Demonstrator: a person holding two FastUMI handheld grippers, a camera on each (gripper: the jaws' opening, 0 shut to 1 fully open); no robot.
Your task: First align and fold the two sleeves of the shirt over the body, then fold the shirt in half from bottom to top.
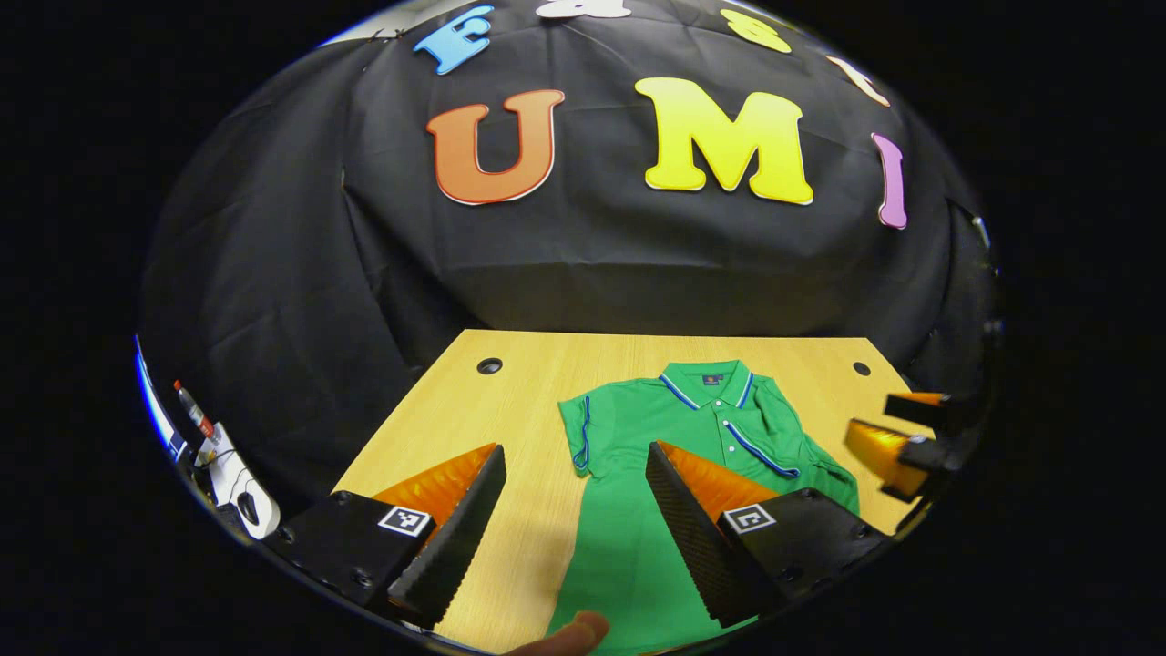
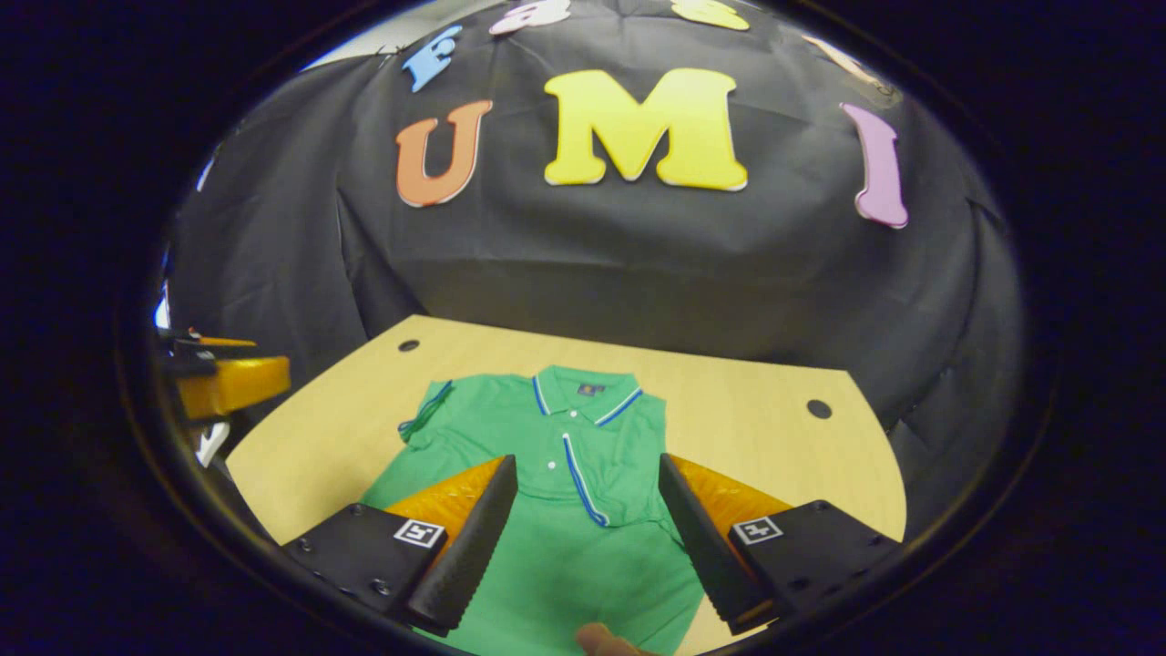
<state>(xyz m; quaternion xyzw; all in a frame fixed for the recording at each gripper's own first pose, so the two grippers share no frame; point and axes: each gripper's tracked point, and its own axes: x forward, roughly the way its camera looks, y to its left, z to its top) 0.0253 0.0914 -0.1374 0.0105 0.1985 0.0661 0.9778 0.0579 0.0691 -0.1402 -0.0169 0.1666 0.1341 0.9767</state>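
Observation:
A green polo shirt (image 1: 629,510) with blue trim lies flat on the wooden table (image 1: 528,383), collar toward the back wall. One sleeve (image 1: 578,437) is spread out to the left. The other sleeve (image 2: 629,456) is folded over the body, its blue-trimmed edge running diagonally across the chest. My left gripper (image 1: 575,448) hovers open over the shirt's left side, near the spread sleeve. My right gripper (image 2: 588,460) hovers open over the chest (image 2: 583,437). Each gripper shows at the edge of the other's view: the right gripper (image 1: 888,428) and the left gripper (image 2: 232,383).
The table has round cable holes (image 1: 489,365) (image 1: 861,368) near its back corners. Off its left edge sits white gear with a small bottle (image 1: 228,474). A person's fingertip (image 1: 574,633) shows at the bottom of the view. Bare wood (image 2: 756,428) lies right of the shirt.

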